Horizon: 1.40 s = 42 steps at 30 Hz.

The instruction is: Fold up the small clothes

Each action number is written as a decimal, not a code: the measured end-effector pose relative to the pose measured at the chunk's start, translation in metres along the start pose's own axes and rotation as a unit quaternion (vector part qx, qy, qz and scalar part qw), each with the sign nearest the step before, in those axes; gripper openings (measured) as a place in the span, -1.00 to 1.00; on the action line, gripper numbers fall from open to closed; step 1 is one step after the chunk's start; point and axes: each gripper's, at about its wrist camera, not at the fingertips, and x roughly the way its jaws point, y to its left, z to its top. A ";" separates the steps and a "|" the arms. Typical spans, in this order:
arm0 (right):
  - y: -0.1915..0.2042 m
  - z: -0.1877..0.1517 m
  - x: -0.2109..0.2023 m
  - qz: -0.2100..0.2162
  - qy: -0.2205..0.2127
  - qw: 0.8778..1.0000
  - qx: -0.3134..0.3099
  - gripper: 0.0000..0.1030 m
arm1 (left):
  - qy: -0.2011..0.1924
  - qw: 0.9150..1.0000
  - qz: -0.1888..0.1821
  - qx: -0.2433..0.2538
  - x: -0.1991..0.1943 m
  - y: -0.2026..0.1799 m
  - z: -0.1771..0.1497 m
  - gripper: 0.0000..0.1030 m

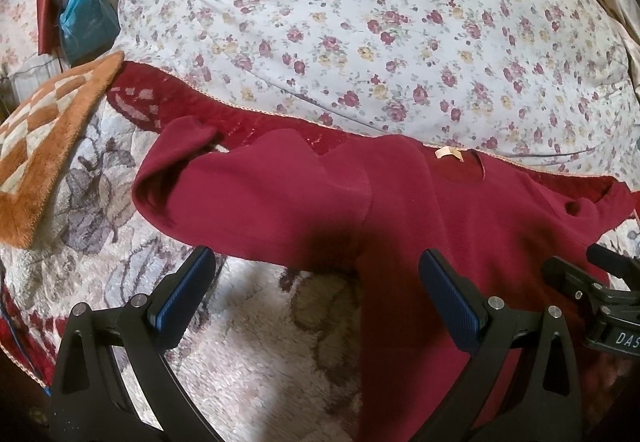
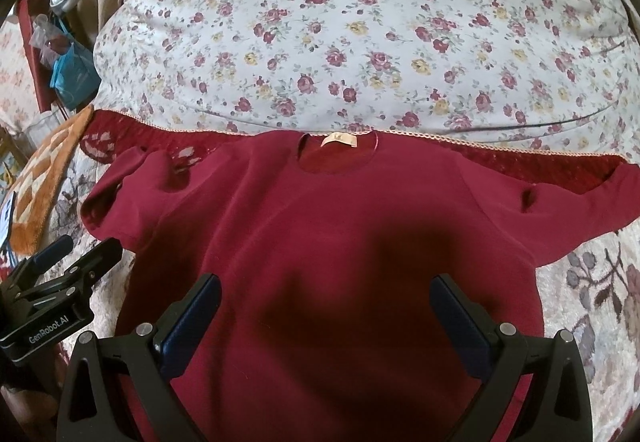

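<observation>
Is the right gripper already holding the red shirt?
No, the right gripper is open above the red shirt, which lies spread flat, unpinched.

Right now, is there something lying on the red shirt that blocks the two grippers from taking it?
Nothing visible lies on the red shirt. The left gripper and right gripper are both open just above its bare fabric.

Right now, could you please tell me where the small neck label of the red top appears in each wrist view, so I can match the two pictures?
Left wrist view: the neck label sits right of centre, just above mid-height, at the red top's collar.
Right wrist view: the neck label sits near the centre, just above mid-height, inside the round neckline.
Shared landmark: the floral quilt directly behind the collar.
</observation>
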 end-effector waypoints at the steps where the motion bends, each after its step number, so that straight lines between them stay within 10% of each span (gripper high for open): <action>1: 0.000 0.000 0.000 0.001 0.000 1.000 0.000 1.00 | 0.000 1.000 0.001 0.000 0.000 0.000 0.000 0.98; 42: 0.062 0.017 0.049 0.019 0.017 0.999 -0.040 1.00 | 0.017 0.999 0.031 -0.030 0.038 0.051 0.012 0.98</action>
